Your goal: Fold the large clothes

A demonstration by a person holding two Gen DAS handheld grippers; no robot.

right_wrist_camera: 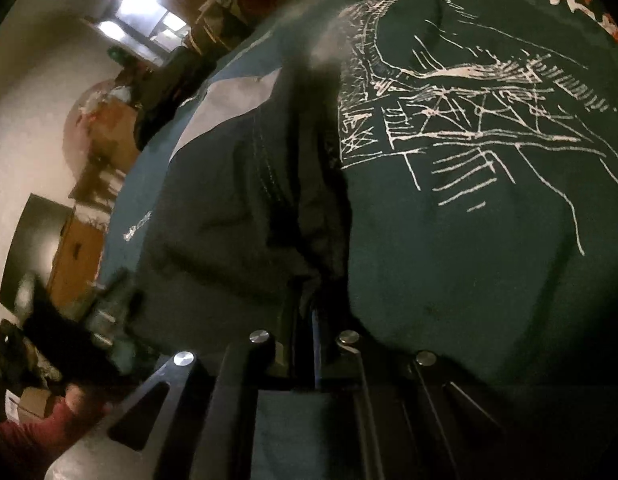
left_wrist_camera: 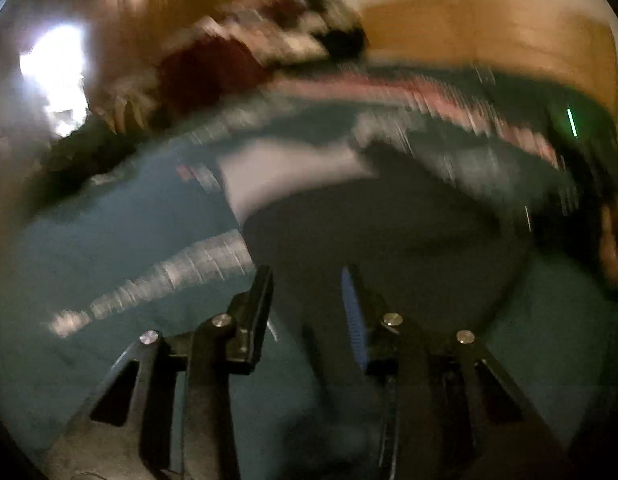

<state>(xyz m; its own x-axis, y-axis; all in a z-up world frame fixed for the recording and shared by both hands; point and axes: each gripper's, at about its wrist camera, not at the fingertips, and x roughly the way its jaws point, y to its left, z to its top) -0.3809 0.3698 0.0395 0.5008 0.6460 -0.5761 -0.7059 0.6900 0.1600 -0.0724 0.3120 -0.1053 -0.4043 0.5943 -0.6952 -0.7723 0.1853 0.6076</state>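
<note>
One dark shirt point(right_wrist_camera: 449, 260), white sketch print point(right_wrist_camera: 449, 112), illegible

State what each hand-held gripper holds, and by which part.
Right hand-held gripper: shut on a bunched fold of the dark green garment. Left hand-held gripper: open, holding nothing.

Matt dark cloth garment point(right_wrist_camera: 449, 260)

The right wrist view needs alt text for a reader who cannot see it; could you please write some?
The right hand-held gripper is shut on a fold of a dark green garment printed with a white sketch-like line drawing. A dim room with a lit window lies to the left.
</note>
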